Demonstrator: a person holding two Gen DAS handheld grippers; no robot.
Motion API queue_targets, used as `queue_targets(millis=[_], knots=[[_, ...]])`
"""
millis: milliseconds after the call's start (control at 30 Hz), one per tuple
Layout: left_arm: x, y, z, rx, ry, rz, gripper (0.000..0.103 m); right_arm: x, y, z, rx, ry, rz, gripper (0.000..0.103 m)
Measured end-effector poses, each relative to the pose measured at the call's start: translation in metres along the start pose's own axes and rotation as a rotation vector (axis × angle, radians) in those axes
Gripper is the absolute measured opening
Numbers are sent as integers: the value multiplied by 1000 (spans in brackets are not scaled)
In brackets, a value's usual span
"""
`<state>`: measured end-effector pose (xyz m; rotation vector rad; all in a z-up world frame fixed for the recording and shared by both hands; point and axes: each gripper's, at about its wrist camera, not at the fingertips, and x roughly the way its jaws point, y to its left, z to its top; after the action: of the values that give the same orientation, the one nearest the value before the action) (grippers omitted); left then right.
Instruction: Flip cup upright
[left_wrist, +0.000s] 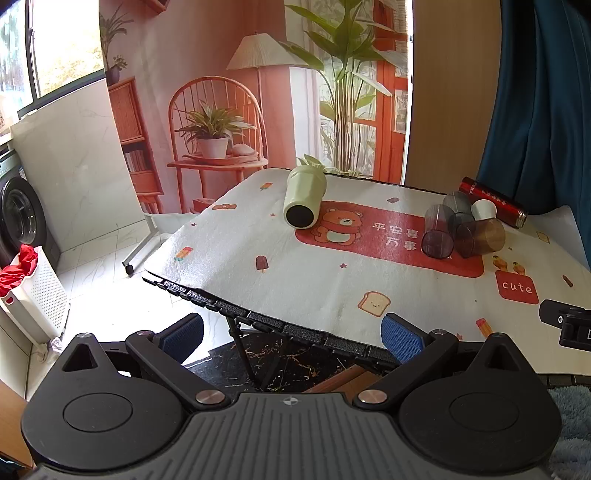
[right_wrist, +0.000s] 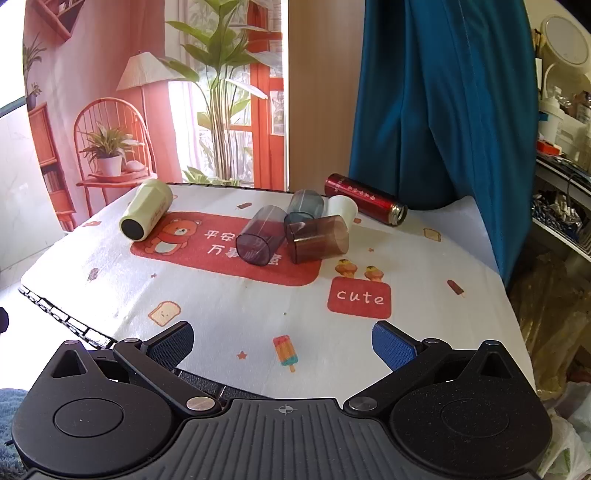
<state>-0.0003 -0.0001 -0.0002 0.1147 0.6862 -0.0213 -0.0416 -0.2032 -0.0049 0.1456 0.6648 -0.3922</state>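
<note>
Cups lie tipped on the tabletop (right_wrist: 229, 317): a green cup (right_wrist: 146, 214) at ten o'clock of the right view, and a cluster of purple (right_wrist: 258, 236), brown (right_wrist: 319, 238), grey-blue (right_wrist: 304, 206) and white (right_wrist: 343, 208) cups near twelve, a red flask (right_wrist: 365, 199) just behind. Both the left gripper (left_wrist: 291, 332) and right gripper (right_wrist: 282, 343) hang spread wide and empty, well short of them. Nothing looks started; next comes picking one cup and closing across its wall. A cartoon-print mat covers the tabletop, before a printed backdrop (right_wrist: 110, 92) and blue curtain (right_wrist: 424, 110).
</note>
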Motion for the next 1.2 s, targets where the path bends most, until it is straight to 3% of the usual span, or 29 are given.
queue_targets(millis=[1200], knots=[[3, -1, -2, 6, 11, 0, 103, 2, 0, -4, 1, 13, 8, 103]])
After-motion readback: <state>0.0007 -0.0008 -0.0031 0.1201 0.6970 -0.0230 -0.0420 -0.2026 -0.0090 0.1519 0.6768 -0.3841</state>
